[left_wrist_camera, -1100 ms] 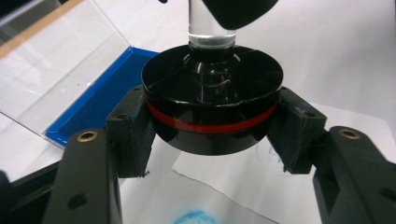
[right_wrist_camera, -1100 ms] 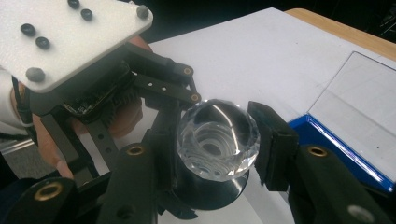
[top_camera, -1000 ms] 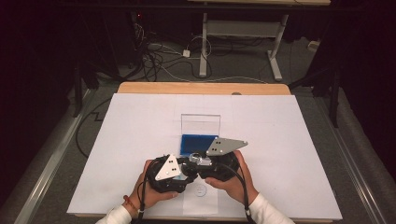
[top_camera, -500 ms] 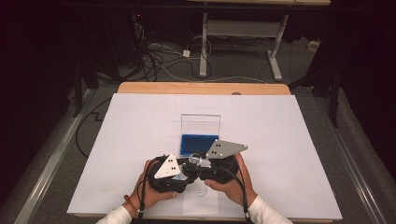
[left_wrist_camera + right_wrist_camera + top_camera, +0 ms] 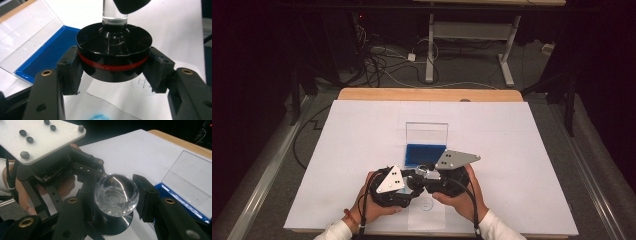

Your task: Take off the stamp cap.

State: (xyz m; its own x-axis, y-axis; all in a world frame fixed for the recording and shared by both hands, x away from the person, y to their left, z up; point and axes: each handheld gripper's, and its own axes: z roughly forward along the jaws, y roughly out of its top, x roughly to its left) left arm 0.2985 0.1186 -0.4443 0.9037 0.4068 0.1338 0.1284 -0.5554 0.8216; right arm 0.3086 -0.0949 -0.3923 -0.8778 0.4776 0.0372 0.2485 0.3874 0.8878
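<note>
Stamp (image 5: 114,56) held near front edge of white tabletop (image 5: 532,145), above paper slip (image 5: 117,100). Left gripper (image 5: 113,67) clamped on black base, right gripper (image 5: 116,195) clamped on clear knob (image 5: 116,195), likely steadying it for pressing. Blue ink pad (image 5: 425,154) open just behind, lid up, probably for inking.

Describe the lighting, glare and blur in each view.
High view: the white table is brightly lit, the room behind nearly black. Left gripper view: the stamp's black base is sharp with soft sheen, while the left gripper looks soft lower down. Right gripper view: the clear knob sparkles with highlights in the right gripper; the ink pad's lid shows pale glare.
</note>
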